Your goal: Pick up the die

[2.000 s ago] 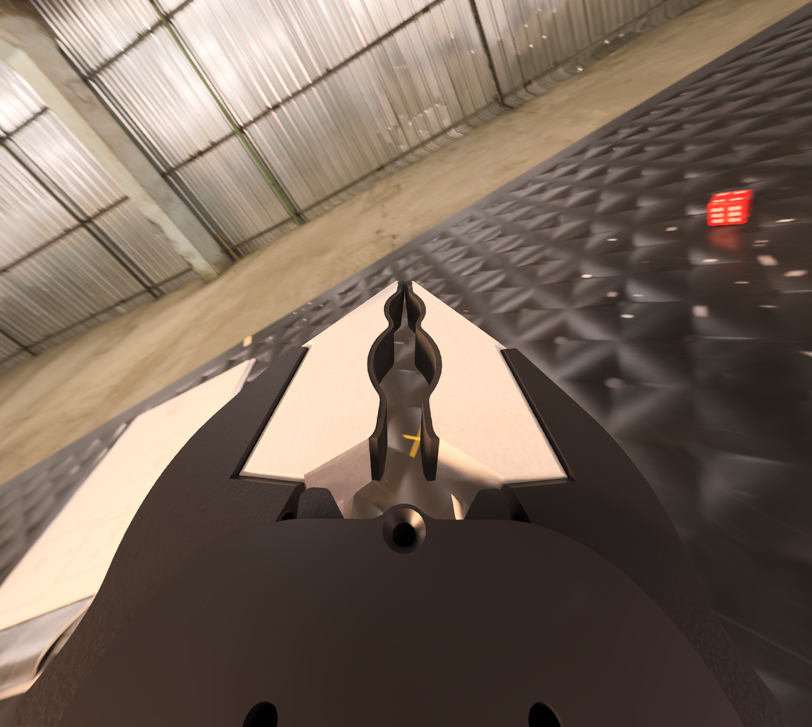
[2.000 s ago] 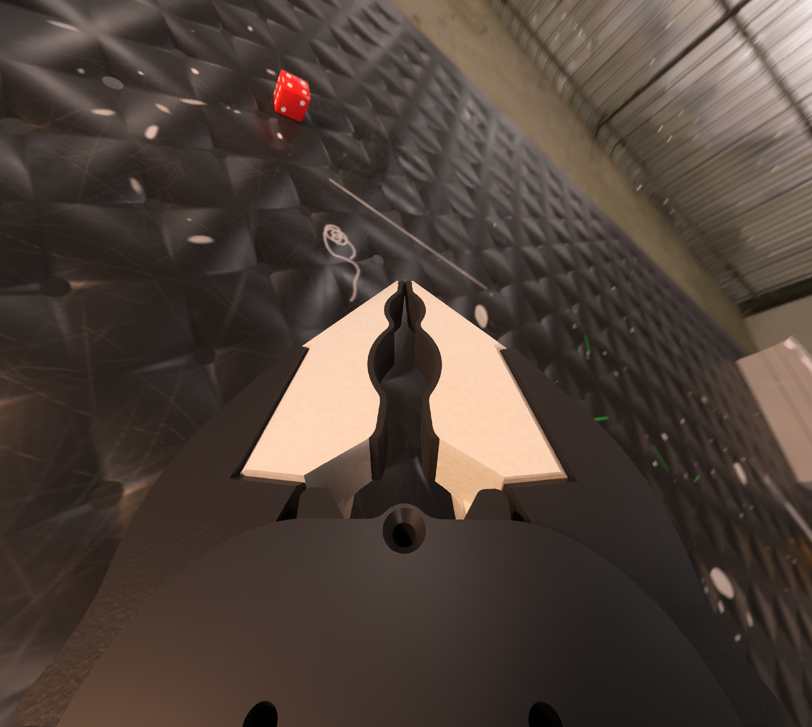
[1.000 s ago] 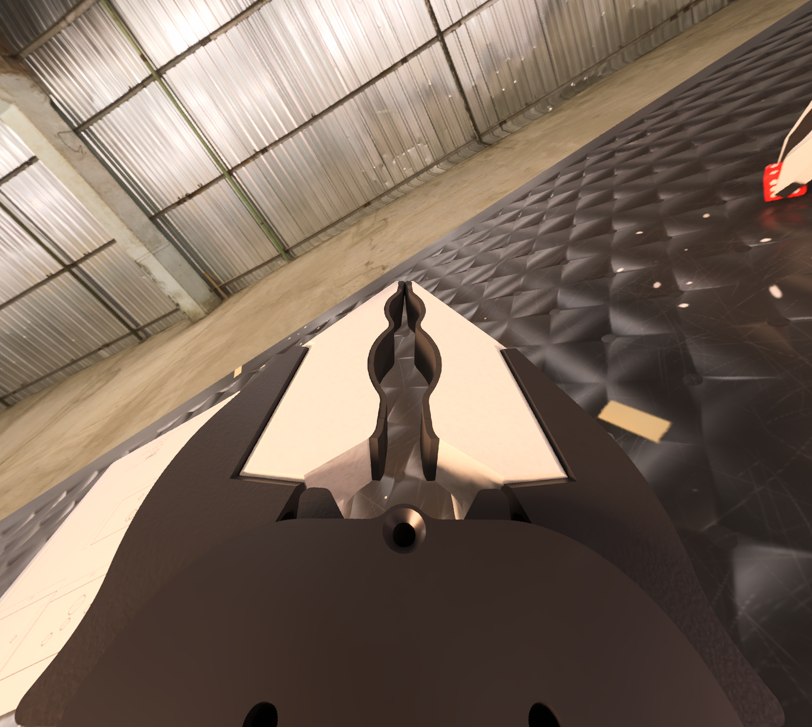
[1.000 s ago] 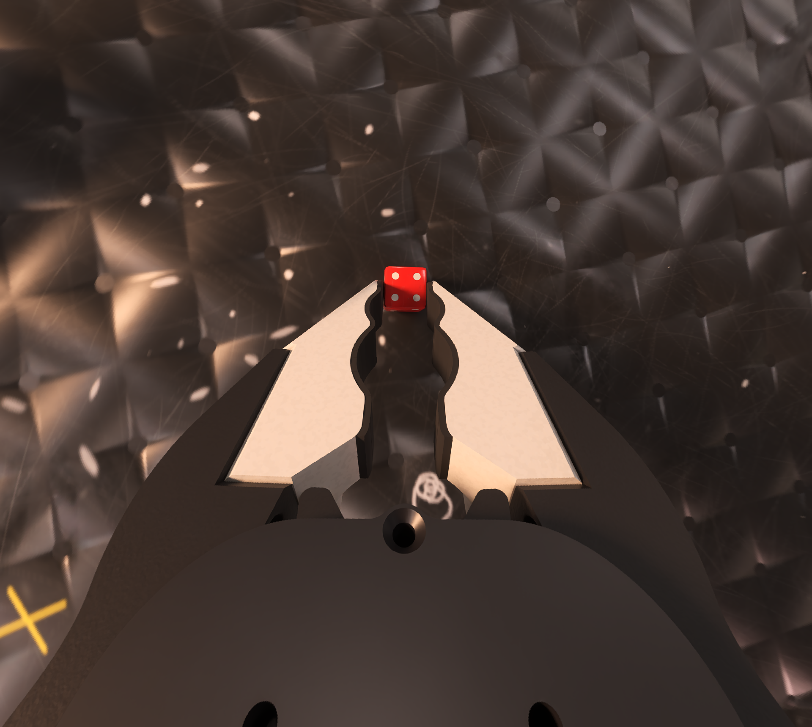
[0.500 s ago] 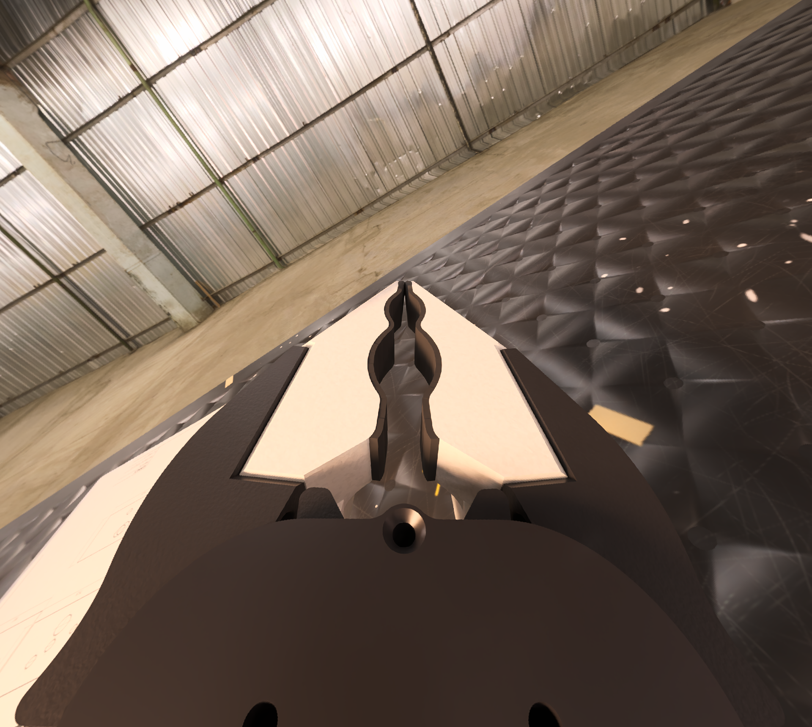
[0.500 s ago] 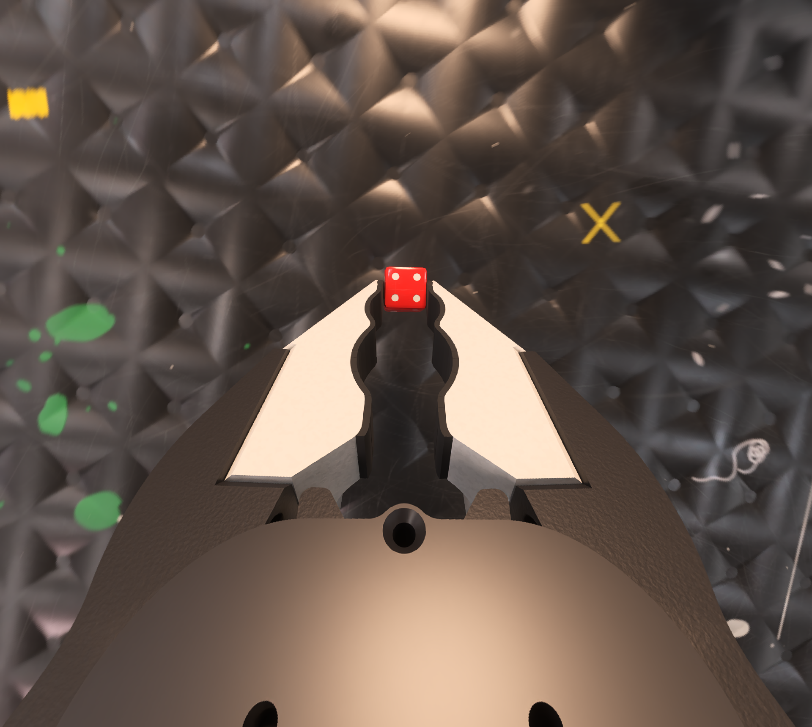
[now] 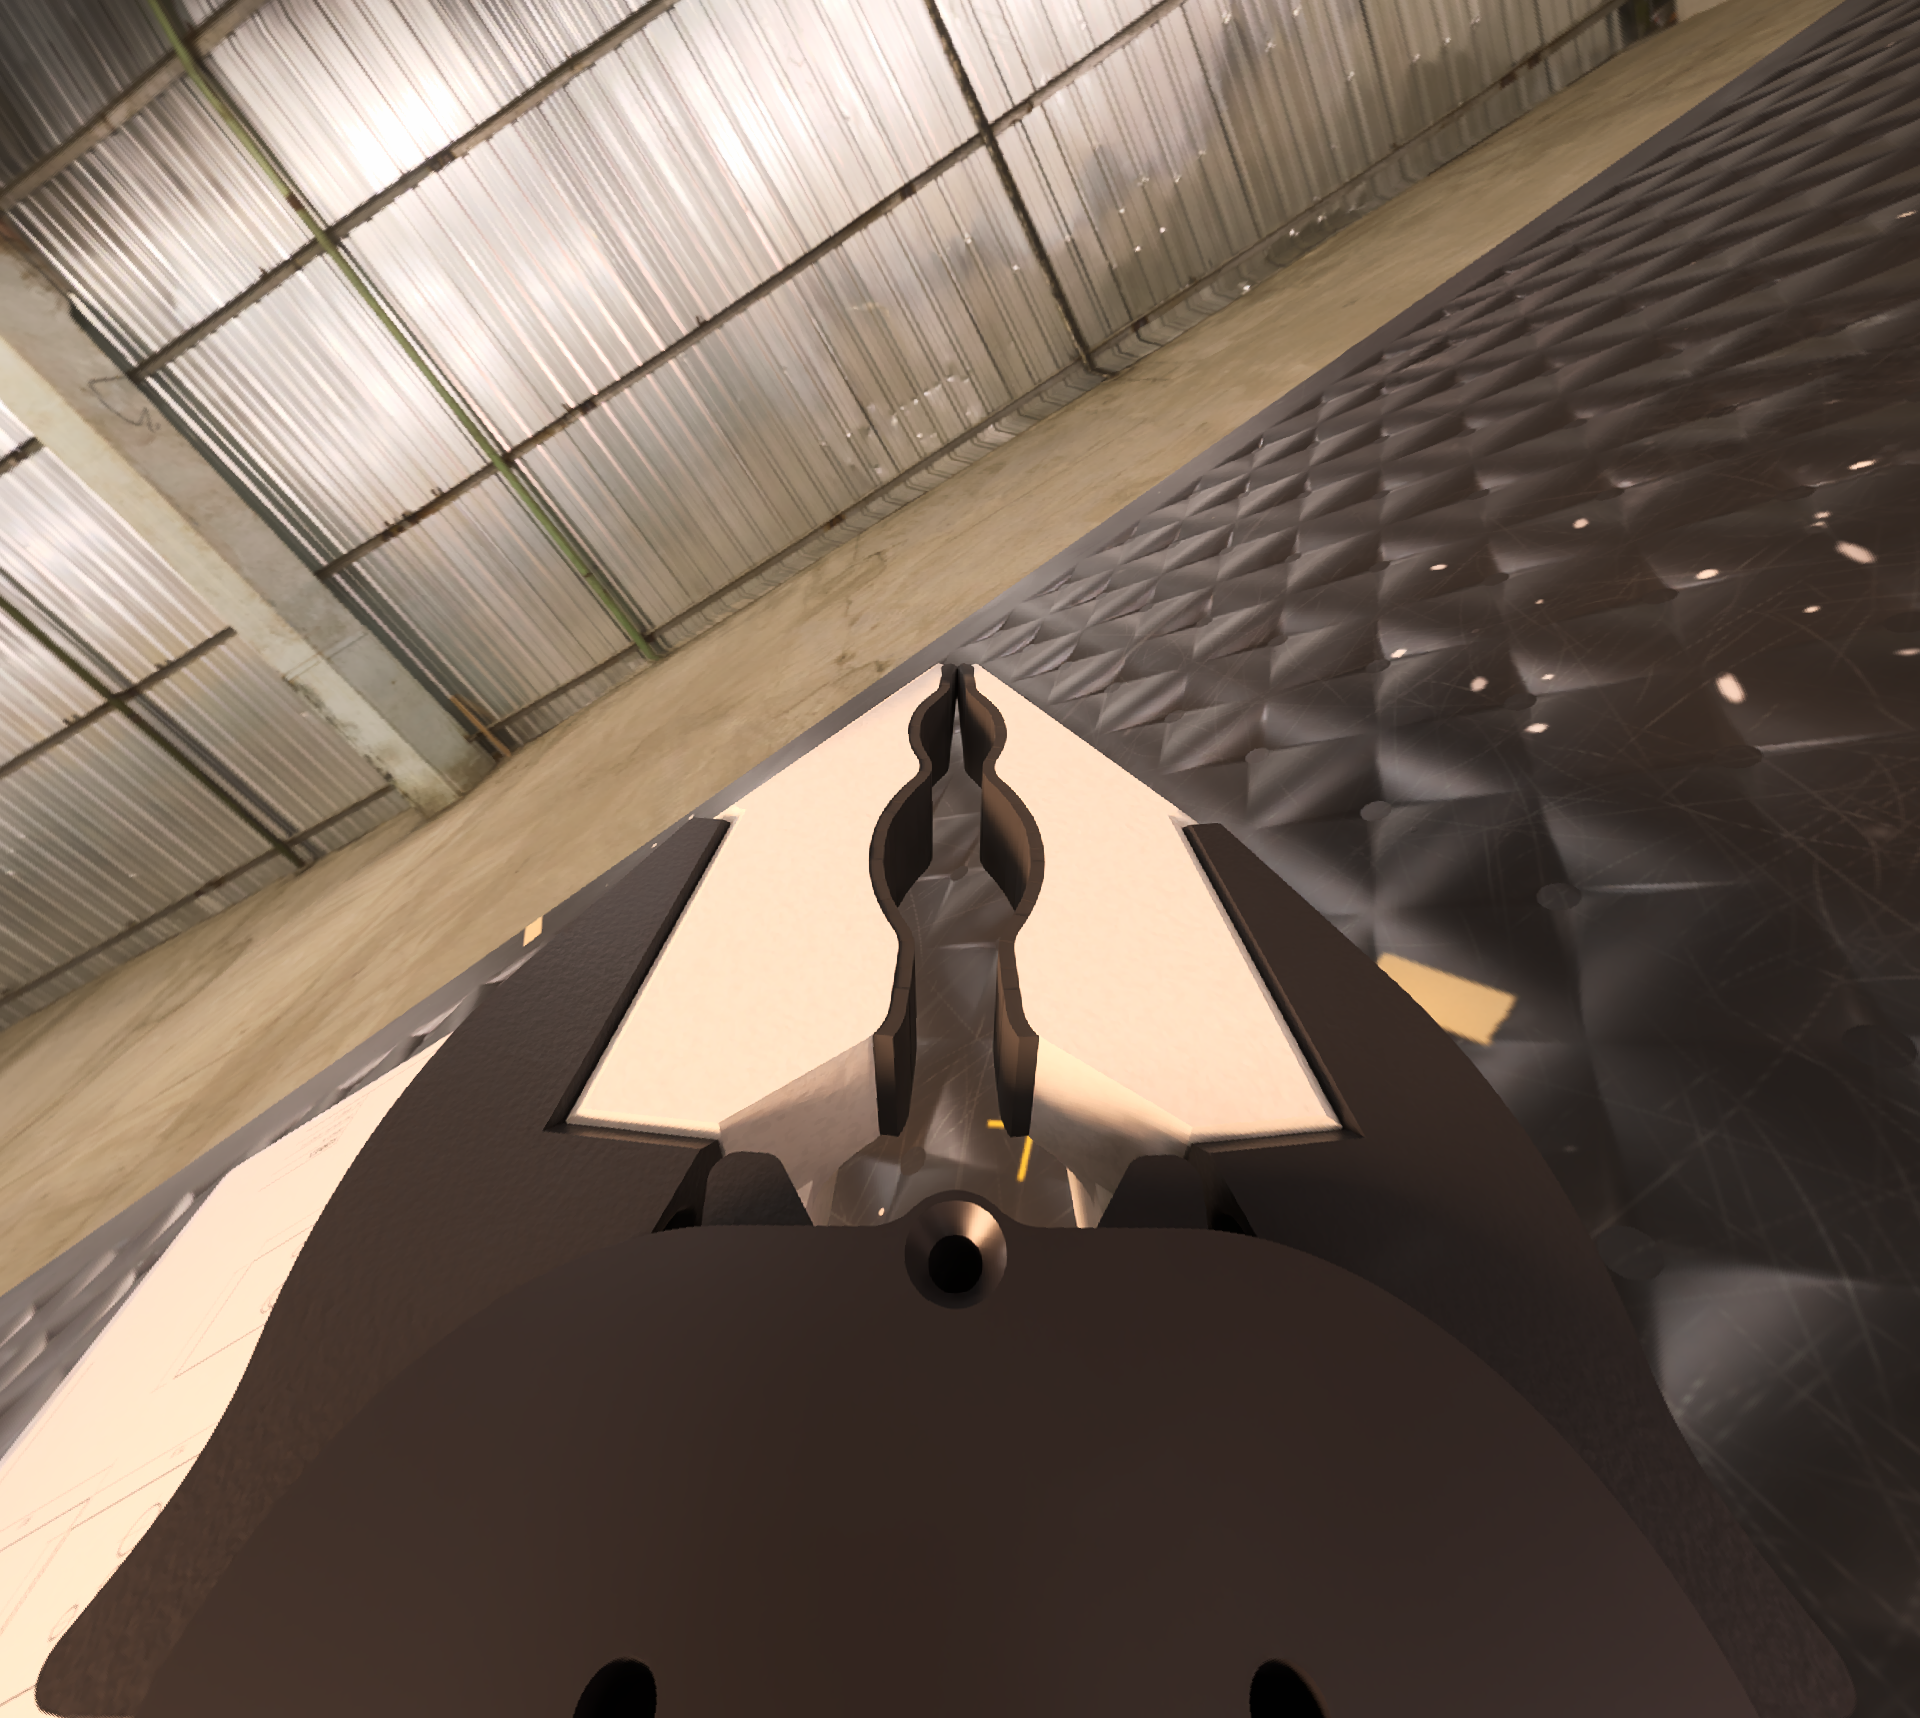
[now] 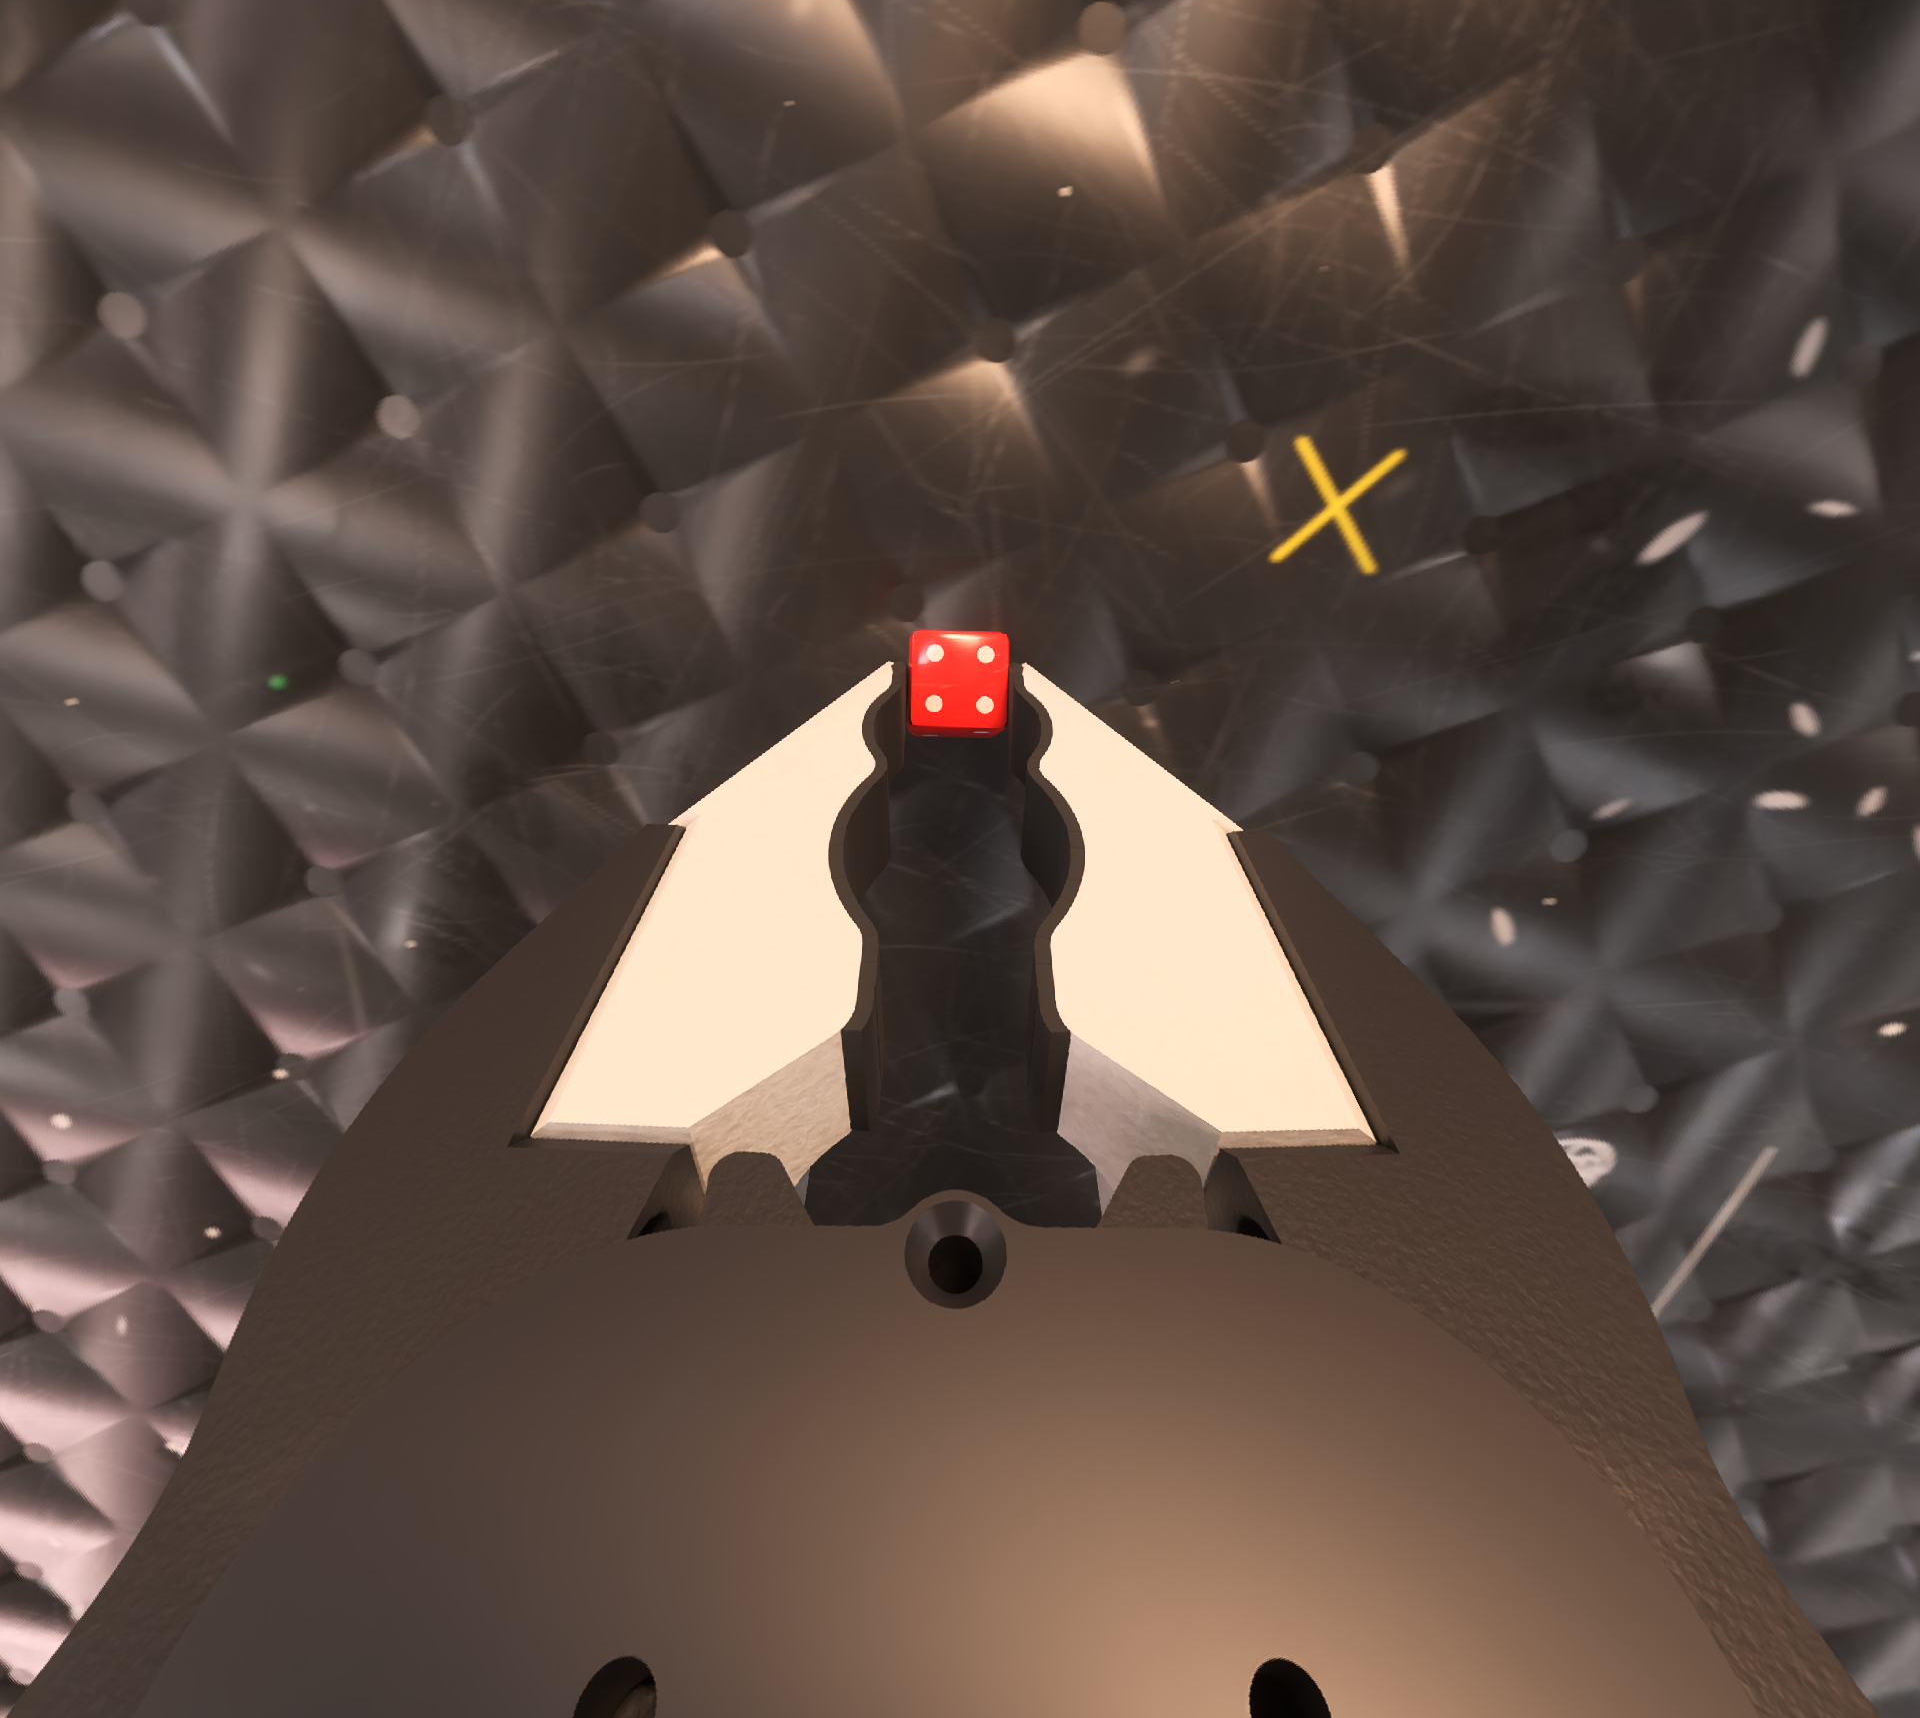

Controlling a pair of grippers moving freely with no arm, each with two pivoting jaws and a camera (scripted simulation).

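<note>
Pinching a small red die with white pips [image 8: 958,683] between its tips, the right tool [image 8: 958,694] sits at frame centre, jaws closed on the die's sides, four-pip face toward camera. Dark embossed metal tabletop [image 8: 520,318] fills the frame behind; whether the die touches it is unclear. Yellow X mark [image 8: 1338,507] on the tabletop at upper right of the die. In the left wrist view, left tool [image 7: 958,681] has tips pressed together, holding nothing; tan tape piece [image 7: 1449,1008] on the tabletop at right; corrugated metal wall [image 7: 623,162] upper left.
</note>
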